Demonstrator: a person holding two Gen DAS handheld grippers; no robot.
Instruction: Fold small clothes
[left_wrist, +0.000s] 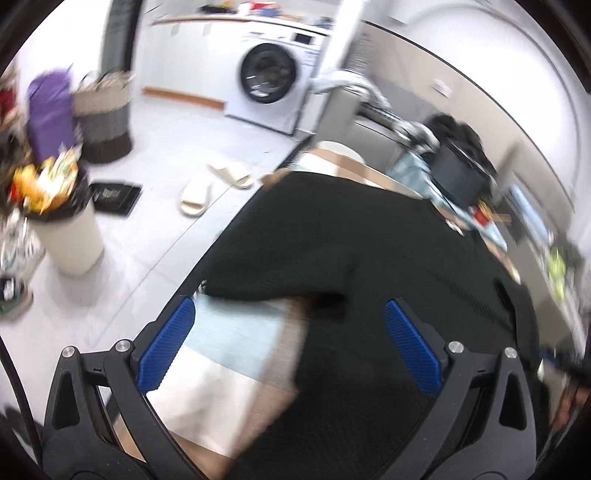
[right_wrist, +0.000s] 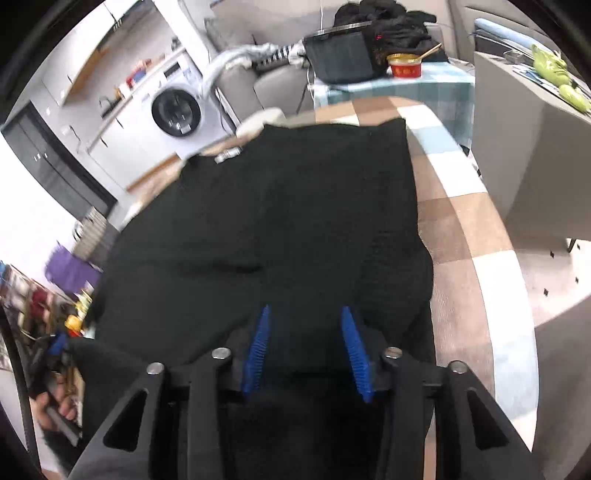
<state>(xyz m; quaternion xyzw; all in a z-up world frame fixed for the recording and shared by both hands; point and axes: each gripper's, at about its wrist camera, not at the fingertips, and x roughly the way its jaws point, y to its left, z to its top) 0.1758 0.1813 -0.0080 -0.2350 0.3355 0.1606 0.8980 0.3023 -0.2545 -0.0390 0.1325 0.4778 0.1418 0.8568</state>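
Black garment (right_wrist: 280, 221) lies spread flat on checkered tabletop (right_wrist: 454, 206). Right gripper (right_wrist: 308, 325) above its near edge, jaws partly apart, nothing clamped. Left gripper (left_wrist: 291, 325) jaws wide over the garment's edge, holding nothing

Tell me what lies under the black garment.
The black garment lies on a checked cloth of brown, white and pale blue squares that shows around its edges. Whatever sits directly beneath the garment is covered.
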